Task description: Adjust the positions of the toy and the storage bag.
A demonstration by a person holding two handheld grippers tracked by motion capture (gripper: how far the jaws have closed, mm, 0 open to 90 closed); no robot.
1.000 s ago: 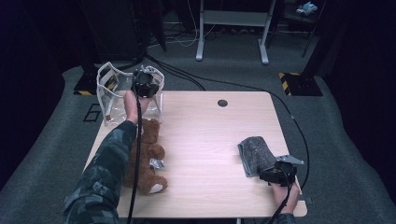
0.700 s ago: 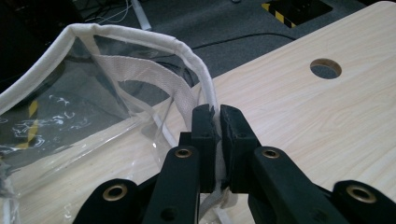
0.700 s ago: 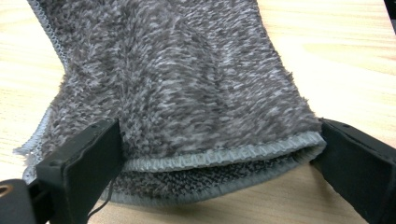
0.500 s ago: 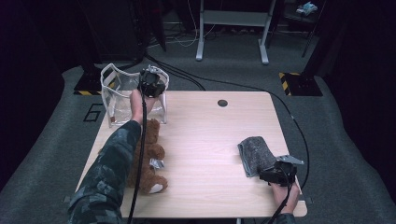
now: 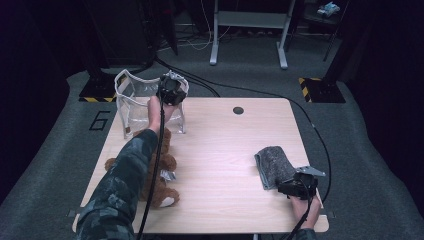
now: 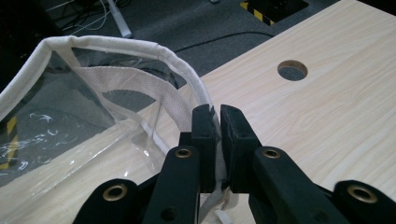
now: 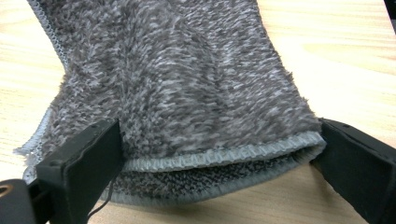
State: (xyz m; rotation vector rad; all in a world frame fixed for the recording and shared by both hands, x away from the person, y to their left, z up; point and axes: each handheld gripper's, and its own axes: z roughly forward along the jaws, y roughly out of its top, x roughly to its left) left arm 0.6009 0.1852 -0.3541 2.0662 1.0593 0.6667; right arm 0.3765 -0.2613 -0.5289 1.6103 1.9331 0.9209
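overall, high view: clear bag (image 5: 135,102) stands at the far left corner of the surface (image 5: 225,150), left gripper (image 5: 171,92) at its near-right rim. brown teddy bear (image 5: 157,167) lies just nearer than the bag; grey fleece cloth (image 5: 275,165) lies well apart to the bag's right, right gripper (image 5: 298,187) at its near end.

left gripper view: fingers (image 6: 205,133) nearly closed, pinching the bag's fabric-bound rim (image 6: 187,77). judged light, floppy, slick film; the stitched trim is the sound hold.

right gripper view: fingers (image 7: 93,154) wide, either side of the cloth's hemmed edge (image 7: 219,156), not pressing. judged soft, light.
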